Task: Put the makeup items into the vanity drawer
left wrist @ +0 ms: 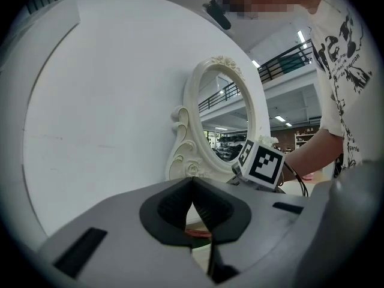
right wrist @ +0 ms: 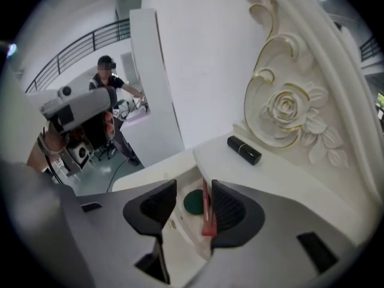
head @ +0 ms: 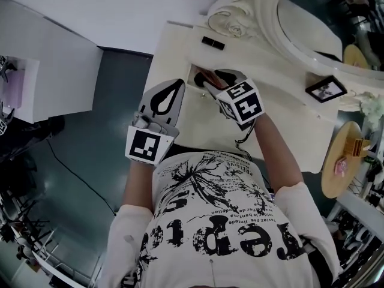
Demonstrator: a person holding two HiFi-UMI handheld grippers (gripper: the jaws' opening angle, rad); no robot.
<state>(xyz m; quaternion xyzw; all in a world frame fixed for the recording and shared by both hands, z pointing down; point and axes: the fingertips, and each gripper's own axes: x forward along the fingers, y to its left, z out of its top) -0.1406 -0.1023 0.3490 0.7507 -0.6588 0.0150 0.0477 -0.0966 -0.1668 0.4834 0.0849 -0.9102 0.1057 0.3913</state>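
Observation:
The cream vanity (head: pixel 282 110) has a small drawer (head: pixel 193 77) standing open at its front left. My right gripper (head: pixel 211 81) hovers over that drawer with its jaws apart. In the right gripper view a slim red makeup stick (right wrist: pixel 207 212) leans in the drawer (right wrist: pixel 180 236) against the right pad, and the left pad stands clear of it. A round dark green item (right wrist: pixel 193 203) lies in the drawer behind it. A black lipstick (right wrist: pixel 244 149) lies on the vanity top (head: pixel 213 42). My left gripper (head: pixel 178 84) is shut and empty, just left of the drawer.
An ornate oval mirror (head: pixel 312 29) rises at the back of the vanity. A small black picture frame (head: pixel 326 89) stands on the right of the top. A round wooden stand (head: pixel 342 161) is to the right, a white cabinet (head: pixel 42 71) to the left.

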